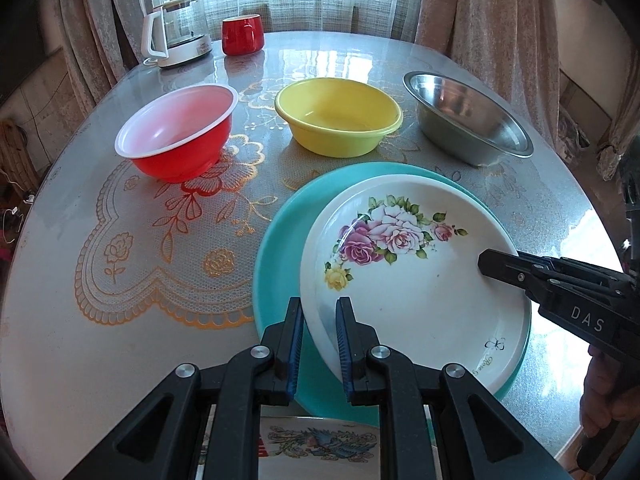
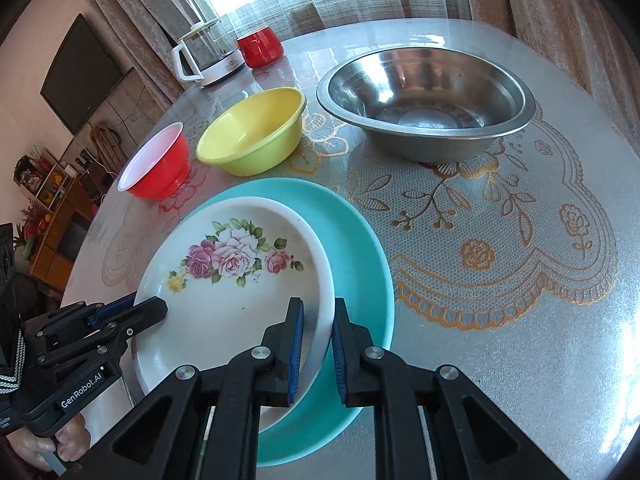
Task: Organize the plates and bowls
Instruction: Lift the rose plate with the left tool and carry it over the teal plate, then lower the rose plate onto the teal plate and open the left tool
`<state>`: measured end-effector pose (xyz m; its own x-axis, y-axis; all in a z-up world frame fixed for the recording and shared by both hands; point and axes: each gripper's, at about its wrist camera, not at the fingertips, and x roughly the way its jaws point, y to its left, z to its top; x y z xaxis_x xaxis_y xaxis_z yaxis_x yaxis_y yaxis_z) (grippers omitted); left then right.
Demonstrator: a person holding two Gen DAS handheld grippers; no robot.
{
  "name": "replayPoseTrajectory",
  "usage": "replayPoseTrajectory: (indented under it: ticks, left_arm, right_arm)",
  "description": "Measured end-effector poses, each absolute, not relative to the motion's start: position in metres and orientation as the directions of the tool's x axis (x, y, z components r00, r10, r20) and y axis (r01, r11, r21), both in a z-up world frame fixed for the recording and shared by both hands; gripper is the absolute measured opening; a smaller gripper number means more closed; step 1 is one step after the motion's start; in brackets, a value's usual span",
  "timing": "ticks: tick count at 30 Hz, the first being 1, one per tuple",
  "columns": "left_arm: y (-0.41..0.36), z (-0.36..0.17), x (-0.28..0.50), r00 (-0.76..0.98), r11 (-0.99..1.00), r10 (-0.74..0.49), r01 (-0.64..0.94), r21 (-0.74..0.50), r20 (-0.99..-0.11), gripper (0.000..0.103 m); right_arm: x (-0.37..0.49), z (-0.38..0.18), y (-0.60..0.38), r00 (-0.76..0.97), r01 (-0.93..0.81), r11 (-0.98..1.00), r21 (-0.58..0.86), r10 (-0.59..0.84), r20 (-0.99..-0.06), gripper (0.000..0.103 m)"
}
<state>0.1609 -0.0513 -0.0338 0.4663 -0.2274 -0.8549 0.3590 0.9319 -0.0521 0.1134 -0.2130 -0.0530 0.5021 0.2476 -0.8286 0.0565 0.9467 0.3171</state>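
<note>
- A round table (image 1: pixel 120 320) with a glossy lace-patterned cover stands before curtained windows; I place everything from the floral plate (image 1: pixel 420 280).
- The floral plate lies on a turquoise plate (image 1: pixel 280 240), shifted off-centre so that a turquoise crescent shows on one side.
- Beyond it stand a red bowl (image 1: pixel 180 136), a yellow bowl (image 1: pixel 340 120) and a steel bowl (image 1: pixel 468 120), all apart from it.
- My left gripper (image 1: pixel 319 344) is pinched on the floral plate's near-left rim; my right gripper (image 2: pixel 318 348) is pinched on the opposite rim (one pad inside, one outside).
- Both hands are equally near, and the line between my grips runs across the plate, so I judge that any lift must rise evenly.
- Hidden: the plate's underside, and whether it rests fully on the turquoise one. A printed item (image 1: pixel 320 444) below my left gripper is cut off.
</note>
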Motion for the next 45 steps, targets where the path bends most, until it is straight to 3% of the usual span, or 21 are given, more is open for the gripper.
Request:
replayPoseTrajectory:
  ticks: [13,18,35,41,45]
  left_arm:
    - [-0.047,-0.027,0.15,0.518,0.939,-0.207,0.342,-0.021,-0.83,0.019]
    - [-0.039,-0.022,0.145,0.539,0.951,-0.207,0.307,-0.038,-0.817,0.026]
    - [0.005,0.002,0.12,0.617,0.982,-0.15,0.181,-0.046,-0.772,0.028]
    - [0.017,0.003,0.109,0.635,0.985,-0.133,0.173,-0.028,-0.761,0.028]
    - [0.026,0.004,0.103,0.638,0.986,-0.13,0.166,-0.03,-0.759,0.028]
  right_arm:
    - [0.112,-0.053,-0.202,0.528,0.04,0.969,0.245,0.188,-0.828,0.02]
    - [0.112,-0.054,-0.201,0.535,0.047,0.963,0.264,0.199,-0.821,0.027]
    - [0.093,-0.034,-0.219,0.612,0.105,0.948,0.302,0.177,-0.771,0.035]
    - [0.077,-0.013,-0.221,0.659,0.028,0.94,0.34,0.239,-0.713,0.036]
    - [0.061,0.001,-0.217,0.659,-0.094,0.913,0.396,0.356,-0.663,0.036]
